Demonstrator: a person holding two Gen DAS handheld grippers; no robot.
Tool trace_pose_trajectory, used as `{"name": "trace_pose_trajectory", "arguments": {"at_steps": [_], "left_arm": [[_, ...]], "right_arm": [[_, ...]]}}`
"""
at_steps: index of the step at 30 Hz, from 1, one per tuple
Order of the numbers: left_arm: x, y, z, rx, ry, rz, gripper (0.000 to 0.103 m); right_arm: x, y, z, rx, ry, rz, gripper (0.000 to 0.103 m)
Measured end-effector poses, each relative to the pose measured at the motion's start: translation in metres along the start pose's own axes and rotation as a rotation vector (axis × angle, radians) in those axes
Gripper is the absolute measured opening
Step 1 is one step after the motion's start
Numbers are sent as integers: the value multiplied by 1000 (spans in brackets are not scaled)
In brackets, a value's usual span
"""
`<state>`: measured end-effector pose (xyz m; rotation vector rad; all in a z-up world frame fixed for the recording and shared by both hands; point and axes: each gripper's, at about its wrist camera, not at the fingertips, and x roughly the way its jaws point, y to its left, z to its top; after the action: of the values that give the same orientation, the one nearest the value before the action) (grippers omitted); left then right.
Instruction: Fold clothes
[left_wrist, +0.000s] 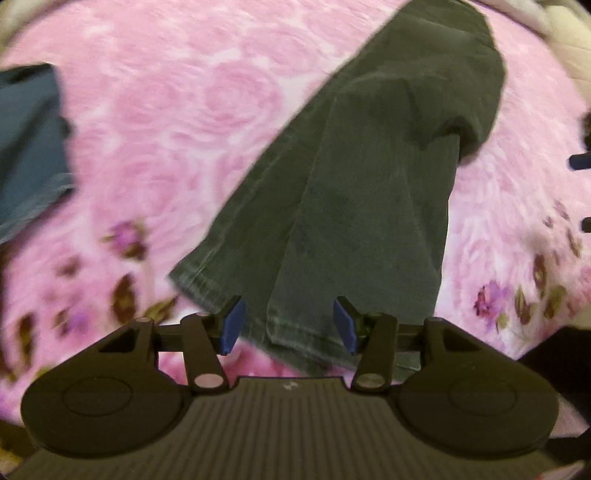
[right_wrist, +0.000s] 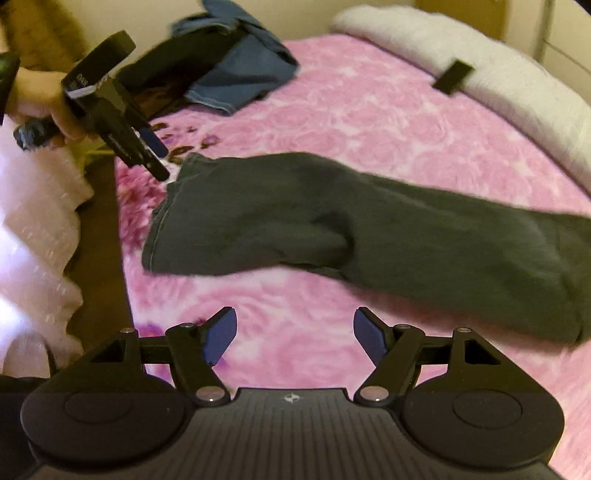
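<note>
Left wrist view: left gripper (left_wrist: 290, 325) points steeply down at the bed, blue pads apart.
Left claw contents: hem of the dark trousers (left_wrist: 369, 177) lies between the pads; neither pad presses on the cloth, so nothing is clamped.
Beyond left claw: the trousers run up and away from the fingertips, doubled lengthwise, far end folded over.
Left of left claw: blue garment (left_wrist: 29, 147), cut off by the frame edge.
Under everything: pink rose blanket (left_wrist: 177, 122), blurred.
Right wrist view: right gripper (right_wrist: 295, 338) hangs above bare blanket, pads wide apart, holding and touching nothing.
Ahead of right claw: the trousers lie flat across the view, apart from the fingertips; their right end runs out of frame.
Far left of right claw: a hand (right_wrist: 40, 99) grips the left gripper, whose tips sit just beside the trouser hem; contact there is possibly hidden by blur.
Farthest: blue garment heaped up, white bedding roll (right_wrist: 480, 51) along the bed's far edge, a small black object (right_wrist: 452, 77) on it, too blurred to identify.
</note>
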<state>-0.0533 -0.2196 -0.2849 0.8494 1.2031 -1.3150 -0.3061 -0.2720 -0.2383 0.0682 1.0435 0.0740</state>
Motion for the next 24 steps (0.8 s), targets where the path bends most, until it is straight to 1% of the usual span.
{"name": "trace_pose_trajectory", "arguments": {"at_steps": [1, 2, 3, 5, 6, 7, 8, 10, 12, 15, 17, 18, 19, 21, 24], "left_arm": [[12, 9, 1, 7, 13, -58, 43], [22, 16, 1, 21, 26, -117, 40], [27, 19, 1, 40, 36, -157, 37], [33, 22, 2, 81, 55, -215, 34], [36, 23, 3, 101, 65, -244, 23], [40, 25, 3, 121, 74, -273, 7], [38, 28, 5, 123, 84, -295, 6], [26, 36, 12, 104, 101, -364, 5], [8, 41, 20, 117, 114, -402, 5], [-15, 46, 36, 113, 115, -410, 5], [-26, 53, 47, 85, 113, -421, 5], [-29, 56, 52, 70, 117, -432, 5], [-30, 59, 58, 63, 122, -433, 5], [-28, 67, 66, 54, 139, -426, 5], [-12, 81, 76, 81, 181, -404, 5]], "right_arm": [[9, 7, 3, 68, 12, -26, 72], [18, 14, 6, 135, 25, -53, 72], [27, 20, 8, 201, 38, -77, 72], [44, 35, 11, 315, 67, -113, 72], [53, 42, 12, 344, 86, -120, 72], [60, 51, 13, 359, 104, -122, 72], [64, 58, 15, 371, 110, -120, 72], [67, 73, 17, 401, 105, -103, 72], [70, 82, 20, 446, 103, -84, 72], [77, 90, 18, 567, 58, -4, 72], [86, 95, 14, 645, 14, 62, 73], [92, 99, 13, 665, -12, 84, 75], [98, 106, 14, 653, -25, 79, 77], [111, 124, 19, 577, -38, 39, 77], [126, 151, 33, 490, -53, -35, 77]]}}
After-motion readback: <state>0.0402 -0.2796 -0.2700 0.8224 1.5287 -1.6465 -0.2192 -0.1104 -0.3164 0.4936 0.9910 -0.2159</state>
